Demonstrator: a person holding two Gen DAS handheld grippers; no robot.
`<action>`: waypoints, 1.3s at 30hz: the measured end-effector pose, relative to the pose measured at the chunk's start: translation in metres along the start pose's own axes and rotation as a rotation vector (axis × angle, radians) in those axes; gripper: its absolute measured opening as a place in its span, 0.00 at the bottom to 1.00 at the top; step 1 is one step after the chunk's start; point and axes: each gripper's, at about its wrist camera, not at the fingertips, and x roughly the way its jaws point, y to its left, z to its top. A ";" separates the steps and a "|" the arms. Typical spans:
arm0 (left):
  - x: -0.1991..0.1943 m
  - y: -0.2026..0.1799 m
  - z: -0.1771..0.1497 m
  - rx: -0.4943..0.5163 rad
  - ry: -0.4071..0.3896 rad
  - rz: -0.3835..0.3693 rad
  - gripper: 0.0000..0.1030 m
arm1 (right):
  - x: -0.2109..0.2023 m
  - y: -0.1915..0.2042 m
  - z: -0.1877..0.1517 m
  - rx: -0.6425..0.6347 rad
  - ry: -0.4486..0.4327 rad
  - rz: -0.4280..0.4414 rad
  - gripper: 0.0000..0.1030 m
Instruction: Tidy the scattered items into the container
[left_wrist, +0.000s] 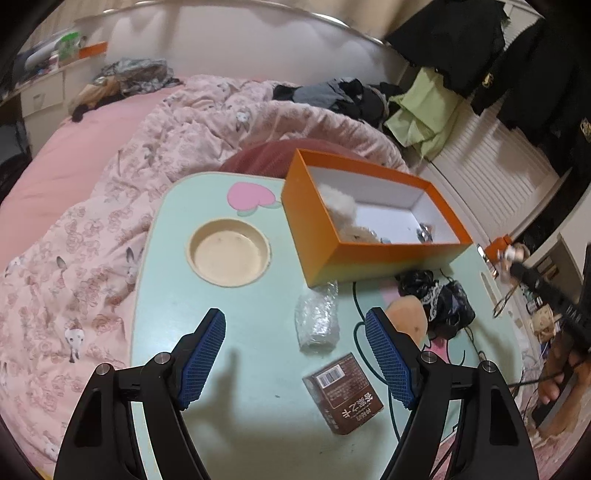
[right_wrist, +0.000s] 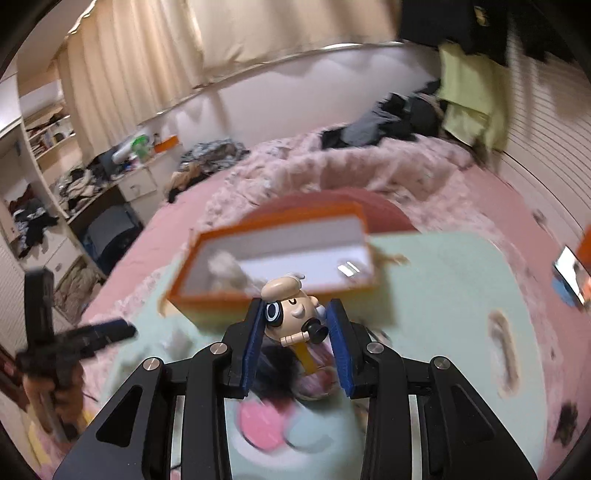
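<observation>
right gripper (right_wrist: 297, 321) pinching one toy figure (right_wrist: 291, 310) between its pads, above mint table (left_wrist: 229, 325), just short of one orange box (left_wrist: 369, 236), left gripper (left_wrist: 295, 326) spread wide, empty, one brown carton (left_wrist: 343, 393) and one plastic wrap (left_wrist: 317, 317) lying between its fingers

The right tool (right_wrist: 295, 317) clamps a small cartoon figurine (right_wrist: 291, 312) between its blue pads; ahead of it sits the open orange box (right_wrist: 275, 295) (blurred) on the mint desk (right_wrist: 443, 295).
</observation>
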 end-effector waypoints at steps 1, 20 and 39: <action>0.002 -0.002 -0.001 0.005 0.005 0.000 0.75 | 0.002 -0.010 -0.008 0.020 0.003 -0.025 0.35; 0.004 -0.005 -0.002 -0.002 0.013 0.001 0.75 | 0.035 -0.019 -0.061 0.133 0.044 0.122 0.46; 0.047 -0.079 0.098 0.137 0.128 0.033 0.63 | 0.023 -0.007 -0.090 0.041 0.024 -0.018 0.63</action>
